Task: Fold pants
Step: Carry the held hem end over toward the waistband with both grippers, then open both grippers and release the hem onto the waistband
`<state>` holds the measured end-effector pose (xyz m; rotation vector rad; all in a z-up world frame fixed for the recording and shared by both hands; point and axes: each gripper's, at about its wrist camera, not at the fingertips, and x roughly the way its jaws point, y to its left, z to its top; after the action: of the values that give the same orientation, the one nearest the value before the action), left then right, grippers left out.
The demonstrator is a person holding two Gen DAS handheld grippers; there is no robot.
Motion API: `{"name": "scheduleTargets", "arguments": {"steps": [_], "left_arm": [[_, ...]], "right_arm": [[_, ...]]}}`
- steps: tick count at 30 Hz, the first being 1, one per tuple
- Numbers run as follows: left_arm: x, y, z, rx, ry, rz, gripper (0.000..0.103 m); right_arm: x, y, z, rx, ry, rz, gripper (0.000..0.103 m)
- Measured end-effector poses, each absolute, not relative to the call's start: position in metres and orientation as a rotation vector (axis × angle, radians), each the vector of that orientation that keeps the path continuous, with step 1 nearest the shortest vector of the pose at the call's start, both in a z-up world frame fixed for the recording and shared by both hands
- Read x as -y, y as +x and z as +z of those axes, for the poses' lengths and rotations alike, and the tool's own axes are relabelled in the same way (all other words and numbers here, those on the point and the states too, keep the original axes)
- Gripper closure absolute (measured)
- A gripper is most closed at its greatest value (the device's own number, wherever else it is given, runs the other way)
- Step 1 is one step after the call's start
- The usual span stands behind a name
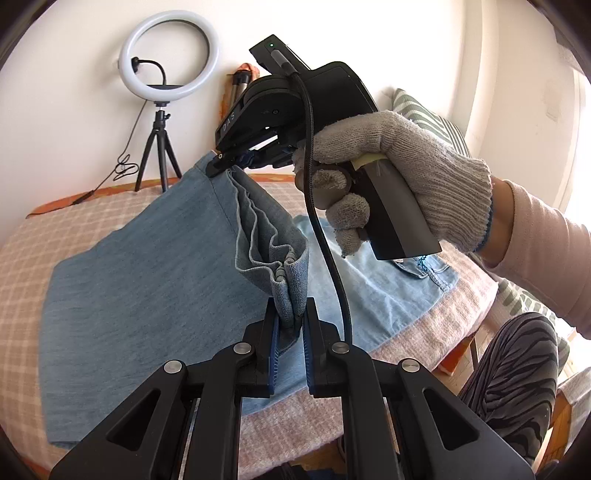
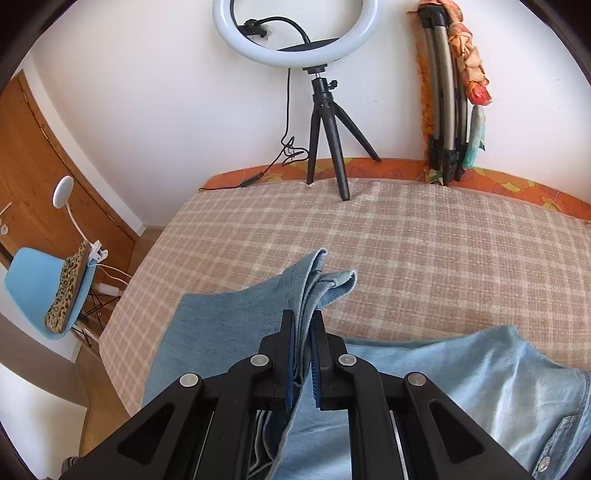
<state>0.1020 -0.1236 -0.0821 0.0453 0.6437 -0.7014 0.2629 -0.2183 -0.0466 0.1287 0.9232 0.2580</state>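
We hold pants (image 1: 155, 258) by hem end, leg lifted off checked bedspread (image 1: 122, 206); waist part lies flat at 3 o'clock.

Left gripper (image 1: 291, 317): jaws pressed together, pinching bunched hem corner. Right gripper (image 1: 225, 164), in gloved hand (image 1: 399, 170), at 12 o'clock: also clamped on hem edge; own view confirms denim between pads (image 2: 290, 354).

Step judged: carrying leg ends over toward waist, fold mid-way.

Next move calls for: both corners level, hem taut between grippers, lay onto waistband (image 2: 546, 424), edges aligned, then release.

Ring light (image 2: 295, 33) at bed edge, well apart.

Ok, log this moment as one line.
left gripper: shut on pants | right gripper: shut on pants | hem lifted above bed
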Motion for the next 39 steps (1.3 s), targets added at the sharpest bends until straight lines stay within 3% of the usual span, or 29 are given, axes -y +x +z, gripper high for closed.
{"name": "scheduleTargets", "arguments": {"steps": [25,39], "left_arm": [[0.273,0.085,-0.094,-0.672,0.130,-0.952,0.093],[0.366,0.077,-0.114,-0.713,0.181,-1.074,0.093]], "right_arm": [[0.403,0.208,-0.032,-0.896,0.165,0.030,0.098],[0.508,0.186,-0.058,-0.918,0.250,-0.100,0.098]]}}
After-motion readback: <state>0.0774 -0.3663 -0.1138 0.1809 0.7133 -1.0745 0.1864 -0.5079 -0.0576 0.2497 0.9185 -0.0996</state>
